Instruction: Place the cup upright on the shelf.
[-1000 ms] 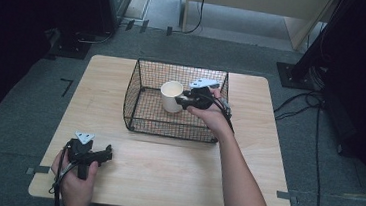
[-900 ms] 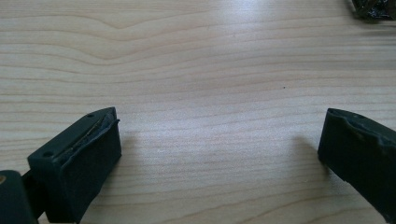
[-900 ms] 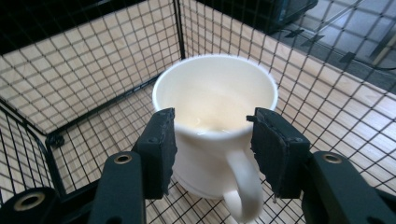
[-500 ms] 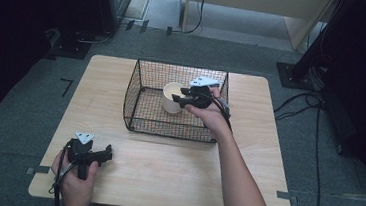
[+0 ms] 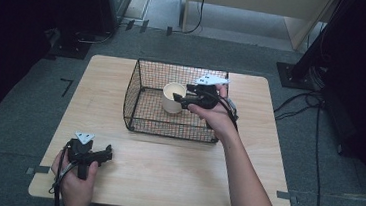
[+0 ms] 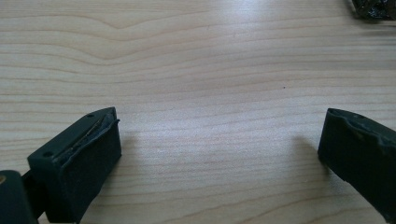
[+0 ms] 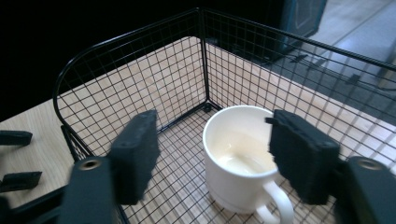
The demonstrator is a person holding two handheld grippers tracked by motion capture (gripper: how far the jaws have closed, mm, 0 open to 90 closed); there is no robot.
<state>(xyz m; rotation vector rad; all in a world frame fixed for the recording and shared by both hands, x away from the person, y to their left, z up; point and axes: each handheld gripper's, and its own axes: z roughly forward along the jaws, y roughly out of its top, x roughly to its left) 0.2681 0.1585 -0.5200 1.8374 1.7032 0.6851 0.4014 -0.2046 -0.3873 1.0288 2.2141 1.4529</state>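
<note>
Mug (image 7: 243,163) upright on basket (image 5: 138,79) floor, placement looks done. Right claw (image 5: 180,99) above mug, jaws just been opening, spread, pads clear of rim, nothing pinched. Left claw (image 5: 107,154) spread, idle on surface (image 5: 166,161). Left: withdraw right hand.

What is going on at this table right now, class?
A person works with a gripper in each hand. The right gripper hangs over a wire basket where a white mug stands upright. Its jaws have just been opening; the mug stands free between them, so it looks just set down. The left gripper rests near the table's front edge, jaws open on nothing.
</note>
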